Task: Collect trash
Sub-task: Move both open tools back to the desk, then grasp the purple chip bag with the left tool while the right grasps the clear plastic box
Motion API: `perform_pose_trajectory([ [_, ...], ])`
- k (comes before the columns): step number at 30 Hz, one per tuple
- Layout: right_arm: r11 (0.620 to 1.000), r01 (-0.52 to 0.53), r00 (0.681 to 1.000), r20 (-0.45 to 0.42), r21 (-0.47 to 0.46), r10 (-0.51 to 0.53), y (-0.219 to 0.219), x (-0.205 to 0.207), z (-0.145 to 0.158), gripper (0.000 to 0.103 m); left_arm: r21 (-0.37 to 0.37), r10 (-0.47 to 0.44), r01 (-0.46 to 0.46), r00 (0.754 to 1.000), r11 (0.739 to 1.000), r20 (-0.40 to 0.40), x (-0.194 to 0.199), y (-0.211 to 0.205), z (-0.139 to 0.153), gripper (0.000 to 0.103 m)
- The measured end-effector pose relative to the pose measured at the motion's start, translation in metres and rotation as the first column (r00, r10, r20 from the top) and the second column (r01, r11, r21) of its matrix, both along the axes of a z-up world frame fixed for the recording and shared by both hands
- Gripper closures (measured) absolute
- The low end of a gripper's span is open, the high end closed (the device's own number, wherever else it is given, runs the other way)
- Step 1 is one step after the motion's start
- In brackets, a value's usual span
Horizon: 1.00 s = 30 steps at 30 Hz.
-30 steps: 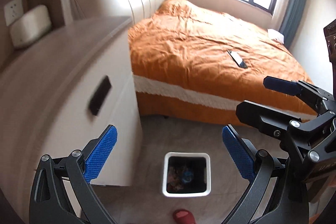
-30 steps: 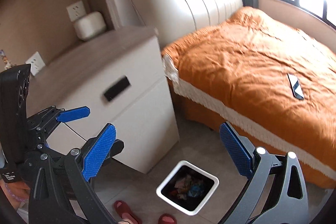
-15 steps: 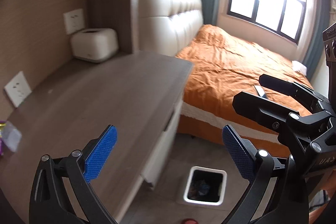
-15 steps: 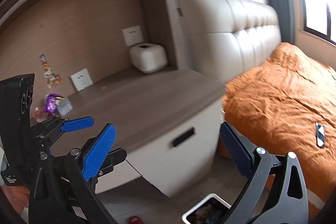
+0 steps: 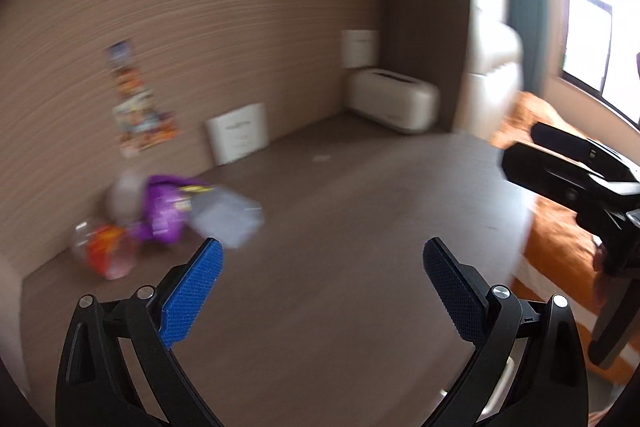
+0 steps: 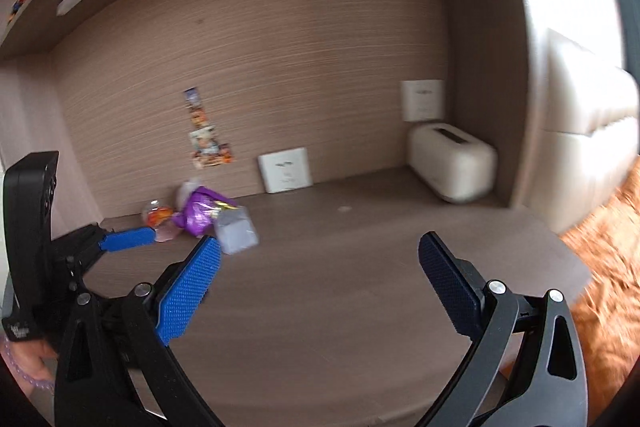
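Observation:
A small heap of trash lies at the back left of the brown desk top (image 5: 360, 211): a purple wrapper (image 5: 164, 211), a clear plastic pouch (image 5: 226, 221) and a red-orange wrapper (image 5: 106, 251). The same purple wrapper (image 6: 202, 213), pouch (image 6: 236, 231) and orange wrapper (image 6: 158, 217) show in the right wrist view. My left gripper (image 5: 322, 287) is open and empty, short of the heap and to its right. My right gripper (image 6: 320, 279) is open and empty over the desk top (image 6: 340, 267), beside the left one. Both views are blurred.
A cream box-shaped appliance (image 5: 394, 103) stands at the back right of the desk, also in the right wrist view (image 6: 454, 165). White wall sockets (image 6: 285, 170) and stickers (image 6: 206, 143) are on the wood back wall. The orange bed (image 5: 560, 239) lies to the right.
Both grippers have swung up and left, from the floor bin and bed to the desk top. The trash heap has come into view. Both stayed open.

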State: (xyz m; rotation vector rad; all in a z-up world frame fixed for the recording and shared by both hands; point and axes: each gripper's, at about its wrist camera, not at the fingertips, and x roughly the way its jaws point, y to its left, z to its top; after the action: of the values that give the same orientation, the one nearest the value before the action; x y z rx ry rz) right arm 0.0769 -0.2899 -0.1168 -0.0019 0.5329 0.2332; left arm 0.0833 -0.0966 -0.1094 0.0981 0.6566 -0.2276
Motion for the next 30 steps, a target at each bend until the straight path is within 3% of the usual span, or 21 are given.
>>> perform_pose_trajectory([
  [5, 0.994, -0.110, 0.994, -0.026, -0.019, 0.110, 0.042, 0.042, -0.011, 0.004, -0.019, 0.143, -0.143, 0.990, 0.990, 0.018, 0.017, 0.073, 0.003, 0.005],
  [10, 0.981, -0.191, 0.980, -0.065, -0.034, 0.188, 0.076, 0.074, -0.033, 0.004, -0.073, 0.203, -0.201, 0.979, 0.977, 0.023, 0.037, 0.119, 0.000, 0.005],
  [17, 0.971, -0.230, 0.965, -0.144, -0.066, 0.219, 0.111, 0.115, -0.076, 0.004, -0.081, 0.136, -0.133, 0.990, 0.988, 0.024, 0.083, 0.127, -0.019, 0.005],
  [26, 0.962, -0.249, 0.950, -0.222, -0.115, 0.219, 0.135, 0.154, -0.112, 0.004, -0.099, 0.079, -0.085, 0.995, 0.991, -0.059, 0.133, 0.140, -0.050, 0.005],
  [30, 0.965, -0.246, 0.936, -0.282, -0.090, 0.212, 0.137, 0.171, -0.122, 0.004, -0.098, 0.060, -0.068, 0.995, 0.993, -0.080, 0.144, 0.142, -0.059, 0.013],
])
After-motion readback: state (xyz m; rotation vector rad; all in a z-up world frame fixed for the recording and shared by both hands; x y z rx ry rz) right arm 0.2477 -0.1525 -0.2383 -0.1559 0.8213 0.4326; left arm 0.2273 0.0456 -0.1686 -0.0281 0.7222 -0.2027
